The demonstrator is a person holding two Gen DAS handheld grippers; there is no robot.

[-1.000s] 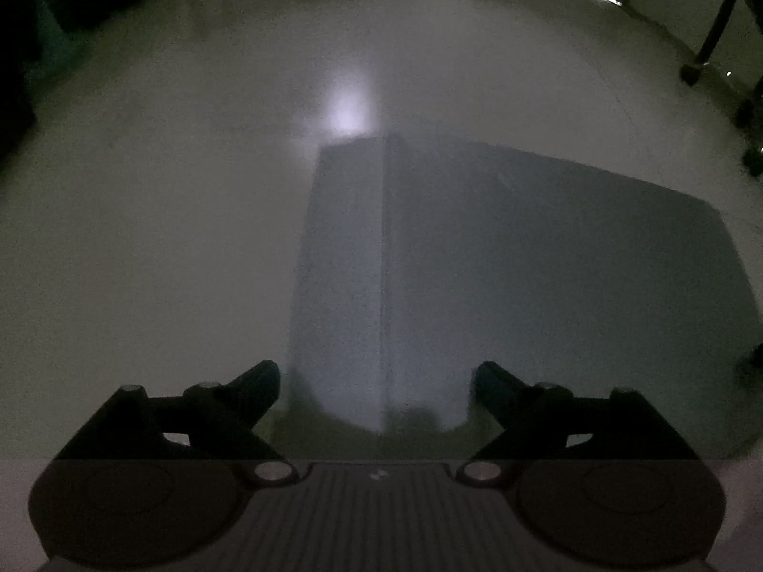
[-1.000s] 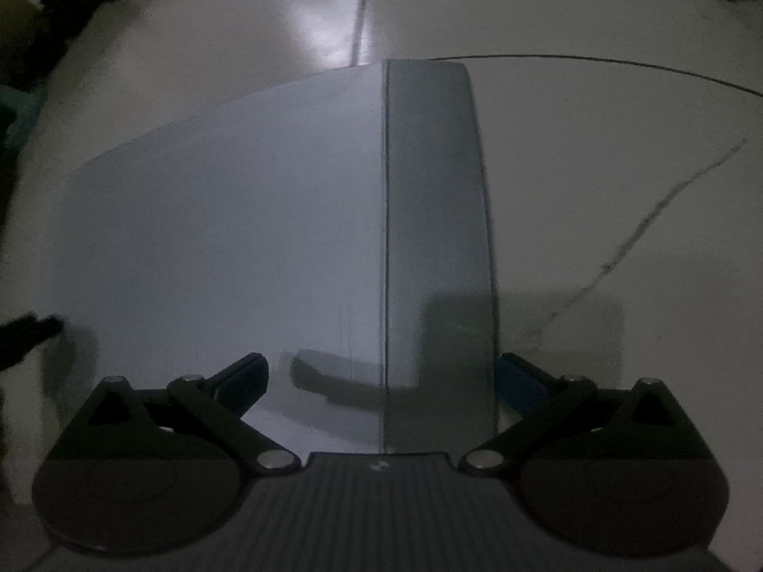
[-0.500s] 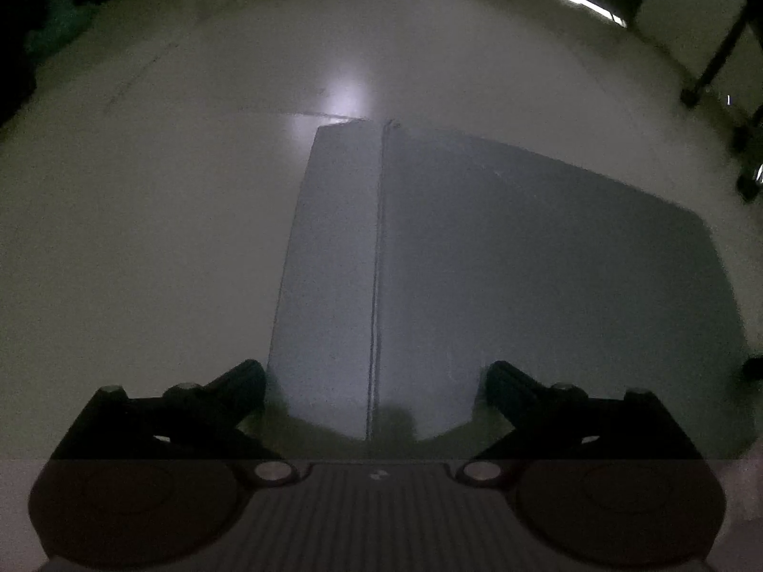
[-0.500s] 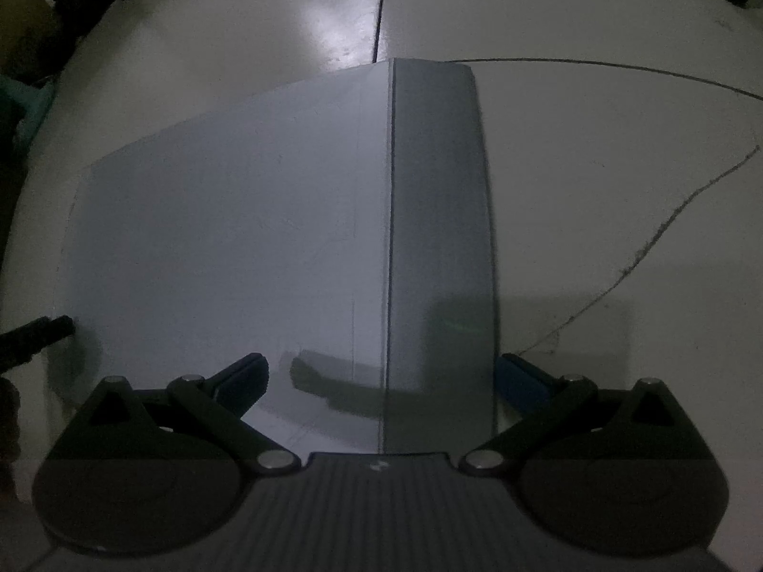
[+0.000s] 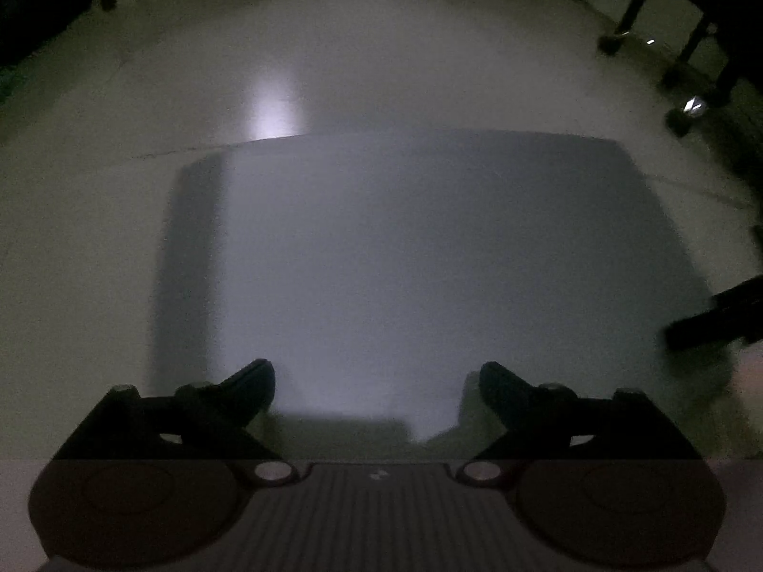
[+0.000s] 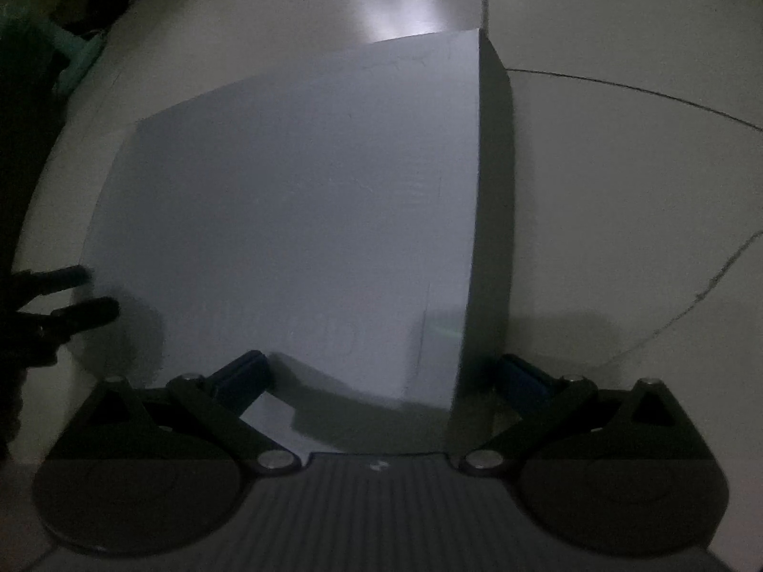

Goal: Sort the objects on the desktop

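Note:
The scene is dim. A large pale grey box (image 5: pixel 419 248) stands on a shiny light floor; it also fills the right wrist view (image 6: pixel 305 219). My left gripper (image 5: pixel 376 381) is open and empty over the box's near edge, its top facing me. My right gripper (image 6: pixel 381 374) is open and empty, straddling the box's right near corner, one finger over the top, the other beside the darker side face (image 6: pixel 493 219). The left gripper's fingers (image 6: pixel 71 295) show at the left edge of the right wrist view; the right gripper (image 5: pixel 715 314) shows at the right edge of the left wrist view.
The floor (image 6: pixel 620 167) has tile seams and a dark crack line to the right. Dark furniture legs with castors (image 5: pixel 677 114) stand at the far right. A teal object (image 6: pixel 71 47) and dark clutter lie at the far left.
The left view has swung so the box's top faces me instead of its left corner. The right view has shifted left along the box. Both grippers stay open.

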